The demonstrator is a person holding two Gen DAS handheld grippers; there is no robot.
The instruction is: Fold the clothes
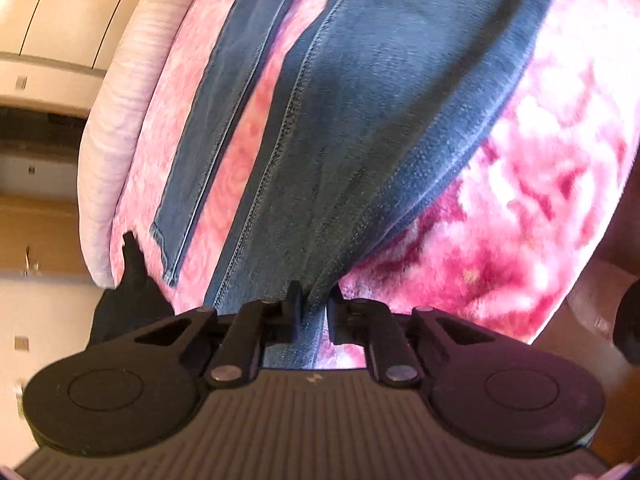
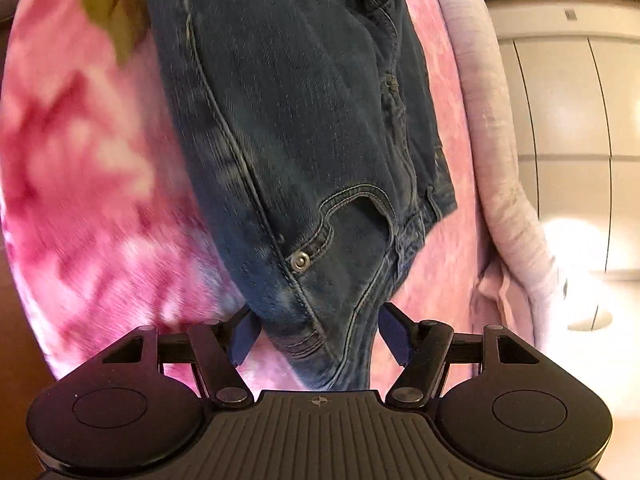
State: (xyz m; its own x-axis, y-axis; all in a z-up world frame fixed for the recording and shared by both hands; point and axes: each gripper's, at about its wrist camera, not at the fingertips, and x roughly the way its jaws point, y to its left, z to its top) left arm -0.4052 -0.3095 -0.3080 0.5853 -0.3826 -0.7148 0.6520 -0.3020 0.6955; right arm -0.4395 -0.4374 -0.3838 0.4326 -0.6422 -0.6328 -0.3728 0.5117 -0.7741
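Blue jeans lie spread on a pink flowered blanket. In the left wrist view, one long leg with a stitched seam runs straight into my left gripper, whose fingers are pinched together on the denim. A second leg lies further left. In the right wrist view, the waist end of the jeans, with a pocket and a metal rivet, reaches down between the fingers of my right gripper. Those fingers stand wide apart on either side of the bunched denim.
The blanket covers a bed with a pale pink quilted edge. Cream cabinet doors and a wall stand beyond it. A dark cloth lies at the bed edge to the left of the left gripper.
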